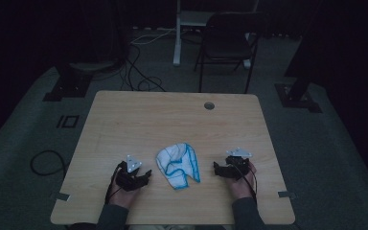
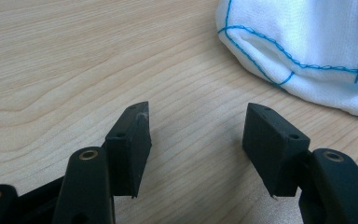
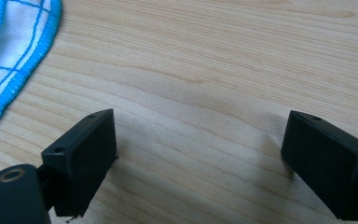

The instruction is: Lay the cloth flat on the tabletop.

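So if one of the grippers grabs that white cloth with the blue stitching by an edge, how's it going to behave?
The cloth is probably floppy: it lies crumpled, with soft folds, so the rest would likely sag and trail from the lifted edge. It looks like thin woven fabric, so probably light. Pushed along the bare wooden table, it would likely bunch up rather than slide whole.

**Right jaws spread over bare wood, cloth at the corner**

Through the right gripper view I saw my right gripper point(image 3: 200, 156) low over the worktop point(image 3: 214, 70), its two black jaws rising from the bottom edge and standing wide apart. Nothing lay between them but pale wood grain, with a soft shadow under each jaw. In the upper left corner lay the white cloth point(image 3: 9, 51), its bright blue stitched hem curving down the left edge and thin blue lines crossing the weave. The cloth sat near the left-hand jaw but clear of it, untouched.
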The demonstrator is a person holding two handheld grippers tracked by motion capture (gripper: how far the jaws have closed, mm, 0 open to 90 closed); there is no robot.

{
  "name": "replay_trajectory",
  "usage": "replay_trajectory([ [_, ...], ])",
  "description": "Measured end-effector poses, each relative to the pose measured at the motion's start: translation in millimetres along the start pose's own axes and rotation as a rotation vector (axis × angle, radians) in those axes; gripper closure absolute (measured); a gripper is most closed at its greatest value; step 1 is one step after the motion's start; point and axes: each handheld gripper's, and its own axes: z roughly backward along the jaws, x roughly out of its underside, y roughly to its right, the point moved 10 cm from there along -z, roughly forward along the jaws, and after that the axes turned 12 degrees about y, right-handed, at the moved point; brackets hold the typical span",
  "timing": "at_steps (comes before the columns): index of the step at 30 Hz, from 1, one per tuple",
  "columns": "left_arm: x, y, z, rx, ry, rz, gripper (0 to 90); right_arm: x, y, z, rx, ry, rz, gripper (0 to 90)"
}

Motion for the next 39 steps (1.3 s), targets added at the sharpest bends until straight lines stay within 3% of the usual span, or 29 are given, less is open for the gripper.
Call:
replay_trajectory([
  [19, -0.5, 4.3, 1.5, 0.014, -0.005, -0.007, 50.4, 2.1, -12.1, 3.3, -0.054, -0.001, 0.036, 10.6],
  [39, -44.1, 26.0, 12.6, 0.075, 0.074, -0.097, 54.3, 2.5, -16.3, 3.9, -0.064, 0.000, 0.042, 10.6],
])
